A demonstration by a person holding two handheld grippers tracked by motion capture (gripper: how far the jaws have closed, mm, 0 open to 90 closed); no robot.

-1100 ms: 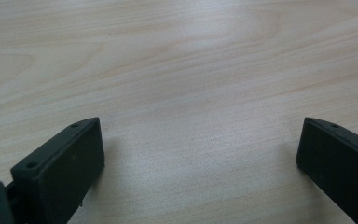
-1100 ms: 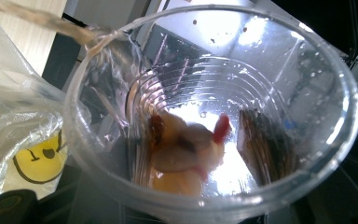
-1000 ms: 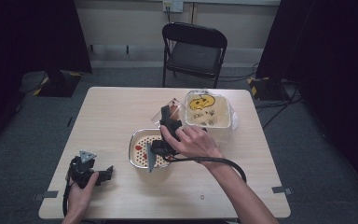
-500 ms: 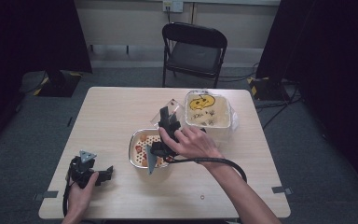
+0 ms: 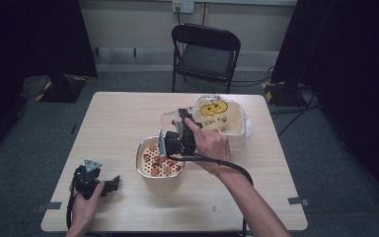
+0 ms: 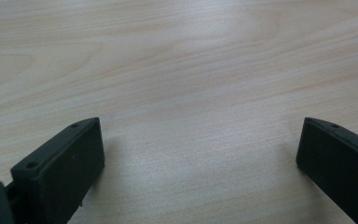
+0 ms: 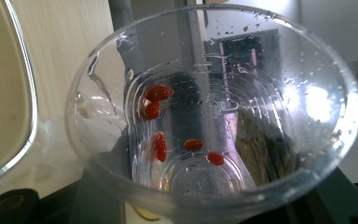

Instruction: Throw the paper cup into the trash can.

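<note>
1. My right gripper [image 5: 170, 140] is clamped on a clear plastic cup [image 7: 209, 116], jaws drawn in tight against its wall, and I have it up above the table [image 5: 128, 118], over the far edge of the metal bowl [image 5: 160, 158].
2. In the right gripper view I look straight into the cup's mouth: it lies tipped on its side, wet with droplets, with a handful of small red berries [image 7: 158, 100] stuck to its inner wall and bottom (five that I can count, one pair almost touching).
3. The metal bowl sits near the middle of the table and carries a pale perforated insert strewn with more red and orange bits [image 5: 155, 163].
4. Just beyond my right hand [image 5: 212, 145] stands a cream tub [image 5: 227, 118] with a yellow face printed inside it, close beside the bowl on its far right.
5. My left gripper [image 5: 109, 185] rests at the near left corner of the table, well apart from the bowl; its jaws stand wide apart with nothing but bare wood between them in the left gripper view.
6. A black folding chair [image 5: 205, 52] stands behind the table's far edge.
</note>
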